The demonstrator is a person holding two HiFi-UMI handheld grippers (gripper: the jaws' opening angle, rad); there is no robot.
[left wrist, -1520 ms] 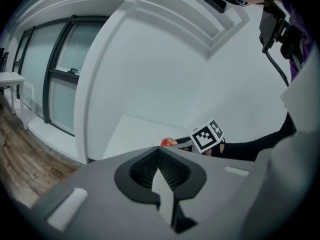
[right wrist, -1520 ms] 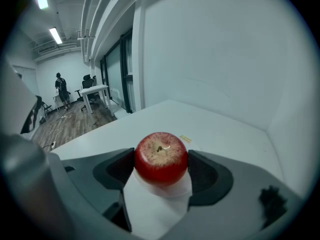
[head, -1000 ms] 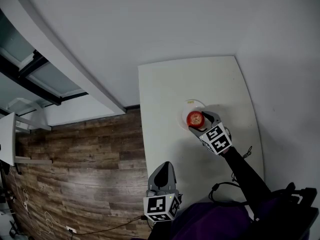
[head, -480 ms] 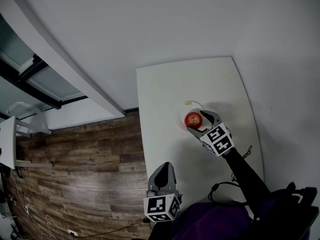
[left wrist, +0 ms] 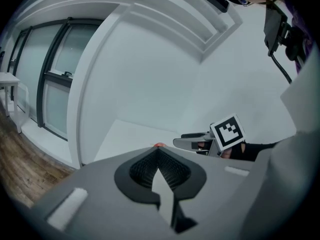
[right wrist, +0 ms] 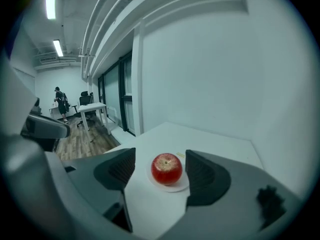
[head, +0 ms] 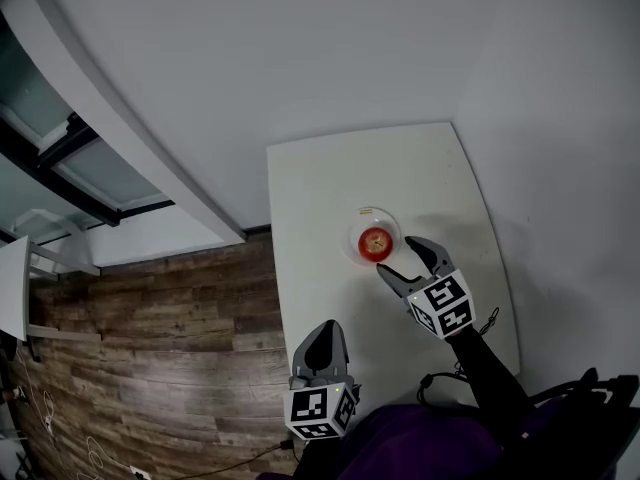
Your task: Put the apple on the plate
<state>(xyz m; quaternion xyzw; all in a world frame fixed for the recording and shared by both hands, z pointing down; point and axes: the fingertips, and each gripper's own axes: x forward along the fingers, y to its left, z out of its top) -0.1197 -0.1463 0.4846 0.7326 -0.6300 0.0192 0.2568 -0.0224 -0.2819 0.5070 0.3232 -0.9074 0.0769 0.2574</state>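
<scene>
**Change since the previous frame:** the right gripper [head: 396,257] has drawn back toward the lower right of the head view. Half a second ago its jaws flanked the apple [head: 376,241]. Now they stand spread wide and empty, with the fruit just beyond the fingertips and clear of them. The apple rests upright on the plate [head: 375,214], stem dimple up, as we confirm in the right gripper view. The left gripper [head: 322,340] has kept its place at the bottom centre of the head view — its jaws are pressed together with nothing between them.

**Edges and clearance:** the plate sits on the white table [head: 330,178], roughly midway between the table's left and right edges. Beyond the left edge lies the wood floor [head: 150,318]. A white wall [head: 300,58] meets the far edge at the top of the frame. Open white surface extends above the plate and to both sides of it. A dark cable [head: 440,376] lies at the lower right of the table, beside the person's sleeve.

**Markings:** the print in view is the black-and-white square pattern on each gripper's marker cube [head: 441,305] — no lettering is legible on it.
</scene>
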